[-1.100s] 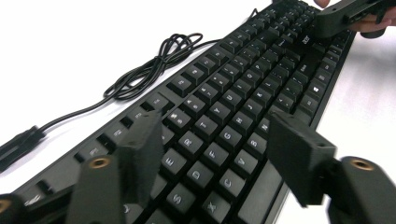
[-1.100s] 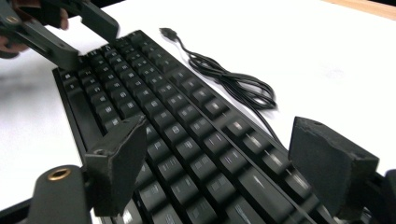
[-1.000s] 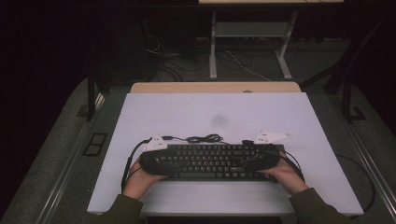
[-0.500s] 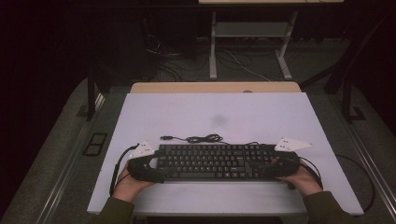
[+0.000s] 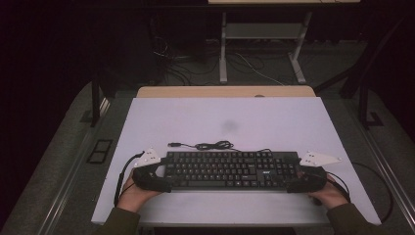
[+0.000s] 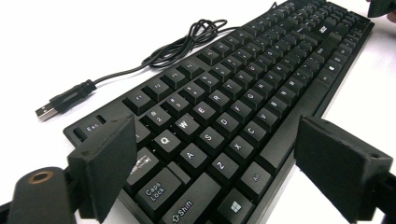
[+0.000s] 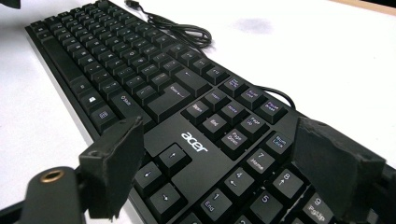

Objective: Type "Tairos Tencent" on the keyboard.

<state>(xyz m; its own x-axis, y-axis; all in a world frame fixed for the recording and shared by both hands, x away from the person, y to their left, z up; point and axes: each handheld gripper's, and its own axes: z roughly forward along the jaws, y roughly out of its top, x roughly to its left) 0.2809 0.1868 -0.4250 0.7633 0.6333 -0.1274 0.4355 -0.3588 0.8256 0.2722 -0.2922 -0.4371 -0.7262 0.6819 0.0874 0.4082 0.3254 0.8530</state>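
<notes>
Two hand-held grippers flanking a black plastic Acer keyboard point(image 5: 230, 170) lying flat near the front edge of the white table point(image 5: 195, 117), left gripper point(image 6: 219, 163) jaws spread wide over its Caps Lock end, right gripper point(image 7: 219, 165) jaws spread over the number pad, neither clamped, black USB cable point(image 5: 205, 145) coiled just behind.

Black plastic Acer keyboard point(image 6: 243, 98): near end cut off by bottom edge in both gripper views. Key legends too small to read in high view. Thin black USB cable point(image 7: 187, 30): plug cropped at top edge (right gripper view).
</notes>
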